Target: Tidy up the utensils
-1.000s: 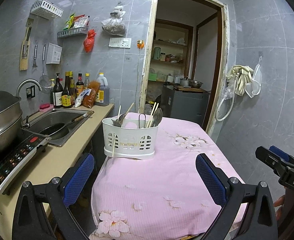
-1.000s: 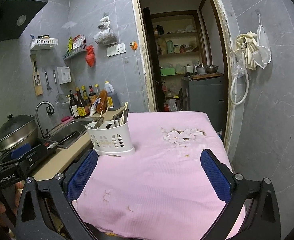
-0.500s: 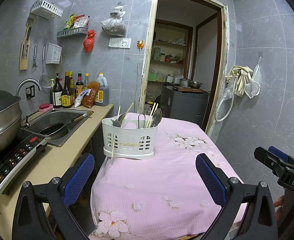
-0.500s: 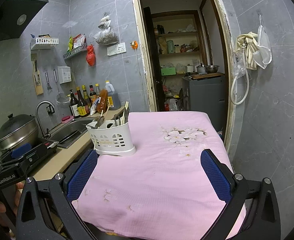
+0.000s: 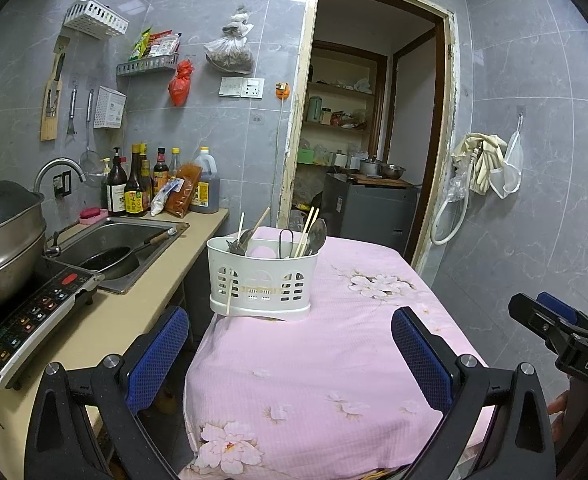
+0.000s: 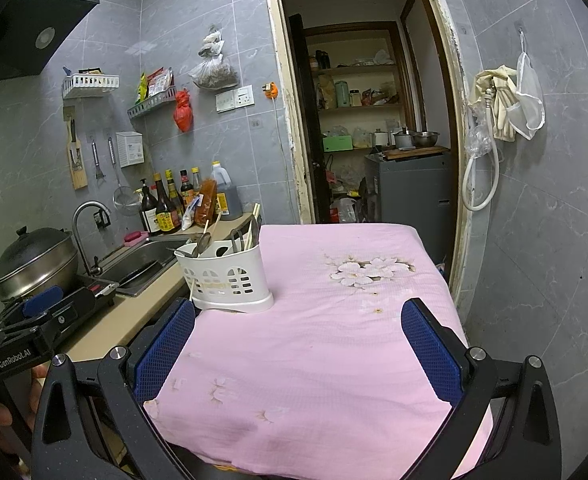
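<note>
A white slotted utensil caddy point(image 5: 262, 282) point(image 6: 226, 280) stands at the left edge of a table under a pink flowered cloth point(image 5: 325, 360) point(image 6: 325, 340). Spoons point(image 5: 317, 234), chopsticks point(image 5: 307, 226) and a dark looped utensil point(image 5: 286, 240) stick up from it, and one chopstick pokes out through a lower slot point(image 5: 228, 296). My left gripper point(image 5: 290, 356) is open and empty, well short of the caddy. My right gripper point(image 6: 297, 352) is open too, low over the cloth with nothing between its pads.
A beige counter point(image 5: 94, 336) on the left carries an induction hob point(image 5: 34, 316) with a steel pot point(image 5: 2, 240), a sink point(image 5: 122, 244) holding a pan, and sauce bottles point(image 5: 134, 188). An open doorway point(image 5: 365, 128) lies behind the table; a tiled wall closes the right.
Both views drift very slightly; the caddy and utensils stay put and both grippers remain open.
</note>
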